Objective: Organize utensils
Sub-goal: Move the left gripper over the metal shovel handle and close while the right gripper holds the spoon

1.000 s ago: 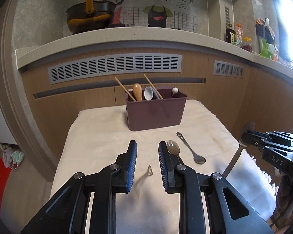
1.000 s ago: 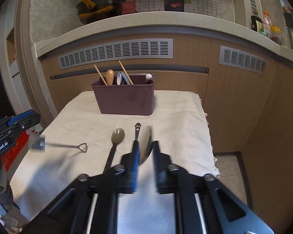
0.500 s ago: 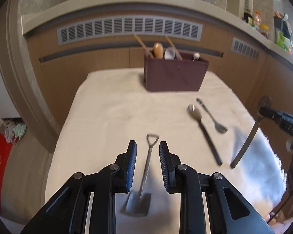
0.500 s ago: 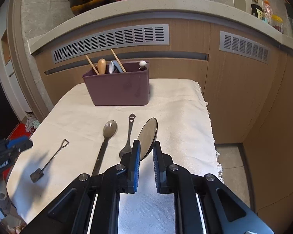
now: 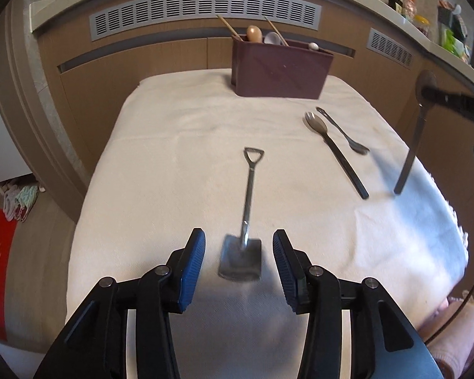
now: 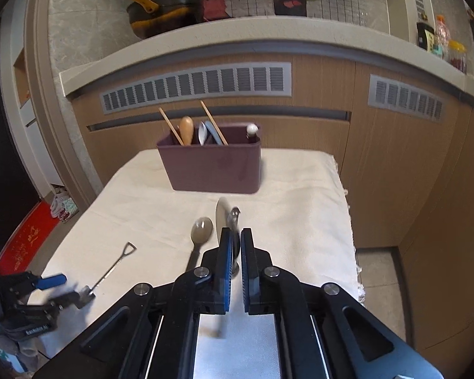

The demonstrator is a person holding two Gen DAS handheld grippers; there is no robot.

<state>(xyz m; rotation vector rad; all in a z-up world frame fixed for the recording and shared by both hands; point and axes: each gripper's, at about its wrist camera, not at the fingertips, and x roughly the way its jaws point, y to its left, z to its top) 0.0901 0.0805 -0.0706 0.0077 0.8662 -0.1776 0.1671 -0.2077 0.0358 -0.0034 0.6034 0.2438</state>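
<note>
While my left gripper (image 5: 239, 260) hangs low over the cloth (image 5: 173, 145), its jaws stand wide apart with the shovel spoon (image 5: 244, 230) lying flat between them, touching neither pad. That spoon is small and steely: a squared scoop at the 6 o'clock end, a thin shaft, a triangular loop handle pointing to 12.

Out at 1 o'clock on the cloth lie two more pieces, side by side and slanted. One is a long spoon (image 5: 331, 148) with a pale oval bowl and a dark handle; just right of it is a short metal spoon (image 5: 343, 131), bowl toward 5 o'clock, with a cut-out face in its handle end.

At 12 o'clock the maroon caddy (image 5: 281, 72) stands upright at the far edge, holding chopsticks (image 5: 226, 25), a wooden handle and other utensils.

Far right, my right gripper (image 6: 233, 246) is clamped on a big spoon (image 5: 415, 135), held off the cloth and nearly upright: its round bowl sticks up past the pads, and its dark handle slants down toward the cloth.
</note>
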